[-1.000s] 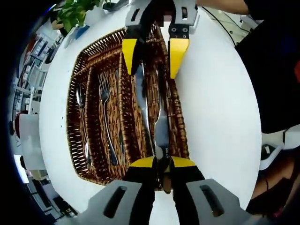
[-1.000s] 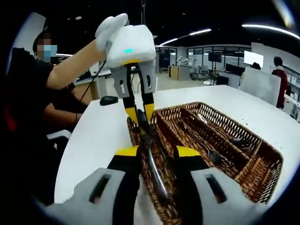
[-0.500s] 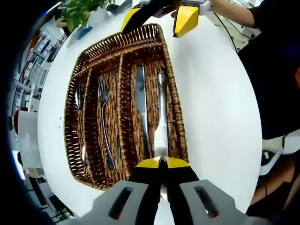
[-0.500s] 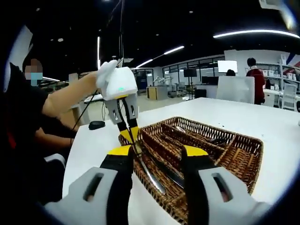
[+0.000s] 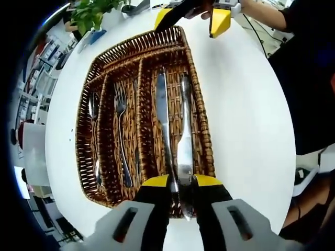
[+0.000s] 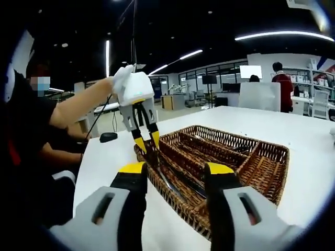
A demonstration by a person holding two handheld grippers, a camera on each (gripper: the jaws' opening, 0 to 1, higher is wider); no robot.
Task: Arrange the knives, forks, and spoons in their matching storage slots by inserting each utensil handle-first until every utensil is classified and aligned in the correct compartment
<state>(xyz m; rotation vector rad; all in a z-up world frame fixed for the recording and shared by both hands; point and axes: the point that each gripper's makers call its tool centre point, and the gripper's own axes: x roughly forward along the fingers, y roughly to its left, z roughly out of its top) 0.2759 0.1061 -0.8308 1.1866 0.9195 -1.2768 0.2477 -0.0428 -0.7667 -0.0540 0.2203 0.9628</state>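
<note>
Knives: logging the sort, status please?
Left gripper shut on knife, tip past basket rim. Right gripper open, above the basket's far end. Second knife alongside. Nothing blocking.

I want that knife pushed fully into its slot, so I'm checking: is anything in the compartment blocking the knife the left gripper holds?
Nothing visible blocks it. The left gripper holds the silver table knife at the near rim of the brown wicker tray; a second silver knife lies beside it in the same compartment, not across its path.

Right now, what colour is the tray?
Brown woven wicker tray, best in the left gripper view.
</note>
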